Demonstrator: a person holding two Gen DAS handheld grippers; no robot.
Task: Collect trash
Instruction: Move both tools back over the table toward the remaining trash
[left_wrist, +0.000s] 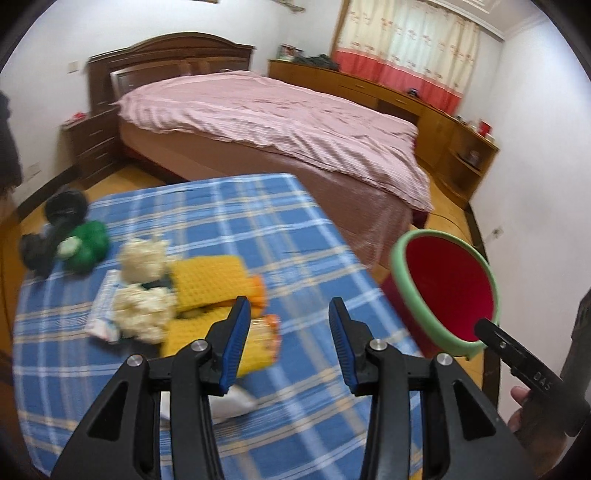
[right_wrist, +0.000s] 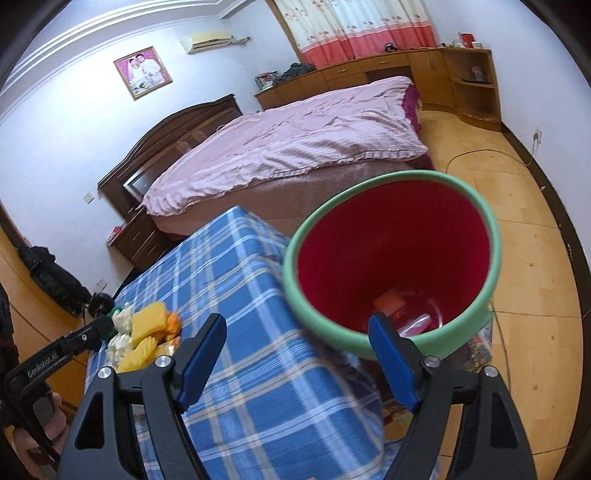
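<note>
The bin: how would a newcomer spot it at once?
Find the blue plaid table at the foot of the pink bed. The bin stands beside its right edge. Nothing else is red inside with a pale green rim.

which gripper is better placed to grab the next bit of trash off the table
Left, likely. The left gripper stands open and empty right over the pile of trash; the right gripper, also open, faces the red bin.

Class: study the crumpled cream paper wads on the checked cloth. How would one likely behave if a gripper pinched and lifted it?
The crumpled cream paper wads look loose and puffy, so one would probably squash between the pads and weigh very little. Their irregular, creased surface should grip rather than slip. Being lumpy, one seems unlikely to roll far on the checked cloth.
</note>
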